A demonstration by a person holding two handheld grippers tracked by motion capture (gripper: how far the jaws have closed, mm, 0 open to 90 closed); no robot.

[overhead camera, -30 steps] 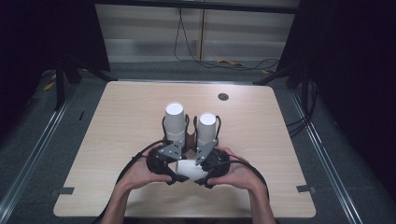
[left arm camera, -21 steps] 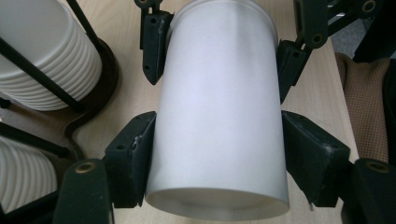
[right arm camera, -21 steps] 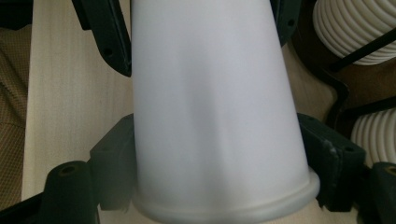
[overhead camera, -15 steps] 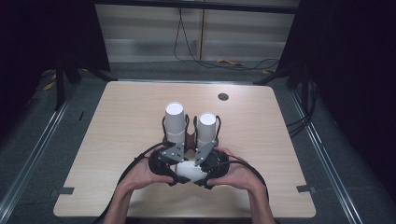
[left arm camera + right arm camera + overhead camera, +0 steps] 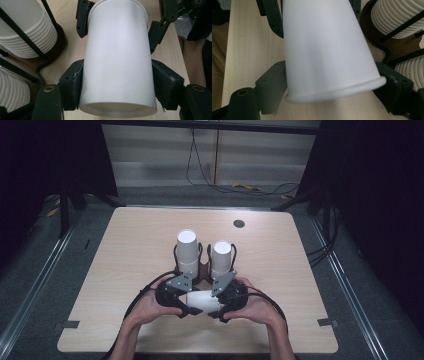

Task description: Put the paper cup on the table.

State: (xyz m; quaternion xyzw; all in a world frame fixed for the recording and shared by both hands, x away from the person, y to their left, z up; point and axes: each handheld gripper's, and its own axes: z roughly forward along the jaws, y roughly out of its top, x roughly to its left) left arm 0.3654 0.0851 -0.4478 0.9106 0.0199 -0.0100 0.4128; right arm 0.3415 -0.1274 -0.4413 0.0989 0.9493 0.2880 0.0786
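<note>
A white paper cup (image 5: 201,301) lies on its side in the air just above the near edge of the table (image 5: 125,240), held between the person's two hands, right in front of them. In the left gripper view the cup (image 5: 117,57) runs lengthwise away from the camera, its base end nearest, and the two black pads of the left gripper (image 5: 117,87) press flat against its sides; those jaws have just been closing and now clamp the cup. In the right gripper view the same cup (image 5: 324,50) shows its rolled rim end nearest, and the right gripper (image 5: 332,87) has its pads tight against the wall just behind the rim, so it too is clenched on the cup. Each gripper's far view catches the other's jaws around the opposite end.

From above, the left gripper (image 5: 175,292) and the right gripper (image 5: 225,292) meet nose to nose, with the left hand (image 5: 150,305) and the right hand (image 5: 255,305) wrapped around their bodies and cables trailing back.

Just beyond the grippers stand two upright stacks of white cups, the left stack (image 5: 187,251) and the right stack (image 5: 221,257), each caged in a black wire holder (image 5: 176,256). Farther back a small dark round grommet (image 5: 239,223) sits in the tabletop.
</note>
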